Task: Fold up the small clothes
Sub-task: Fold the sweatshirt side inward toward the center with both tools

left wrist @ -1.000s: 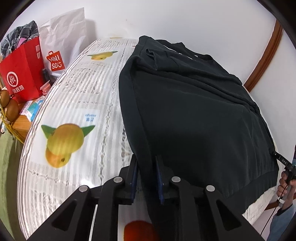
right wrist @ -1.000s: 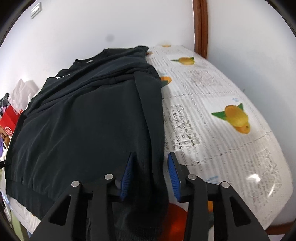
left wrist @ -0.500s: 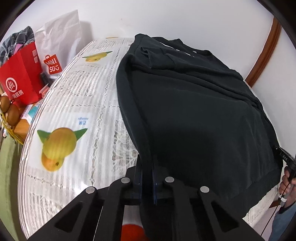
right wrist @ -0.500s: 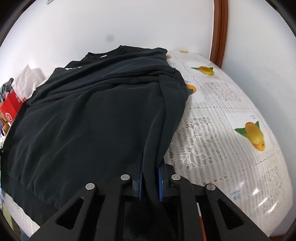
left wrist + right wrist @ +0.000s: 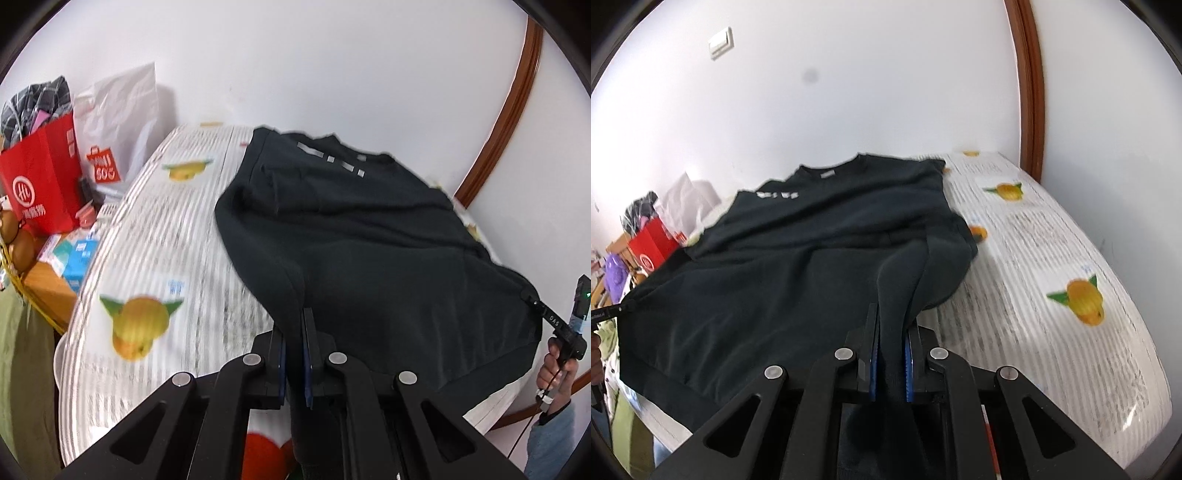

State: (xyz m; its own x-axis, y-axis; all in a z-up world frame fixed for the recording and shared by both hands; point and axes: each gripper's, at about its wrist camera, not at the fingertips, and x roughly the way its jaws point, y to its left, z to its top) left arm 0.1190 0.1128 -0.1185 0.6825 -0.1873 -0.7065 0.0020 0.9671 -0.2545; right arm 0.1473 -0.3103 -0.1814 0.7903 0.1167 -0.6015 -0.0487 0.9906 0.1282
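A black sweatshirt (image 5: 369, 240) lies spread on the table, its neck at the far end by the wall. My left gripper (image 5: 294, 332) is shut on the sweatshirt's left edge near the hem and holds it raised off the cloth. My right gripper (image 5: 891, 328) is shut on the sweatshirt's right edge (image 5: 905, 273) and lifts it too. The sweatshirt fills the middle of the right wrist view (image 5: 775, 258). The right gripper also shows at the far right of the left wrist view (image 5: 561, 328), held by a hand.
The table wears a white lace cloth with orange prints (image 5: 147, 258), also seen on the right (image 5: 1052, 258). A red bag (image 5: 40, 184) and a white bag (image 5: 118, 122) stand at the far left. Walls close the back, and a brown door frame (image 5: 1027, 92) stands at the right corner.
Both grippers closed on the sweatshirt's side edges and have lifted them upward; the near part of the garment now hangs raised off the table.
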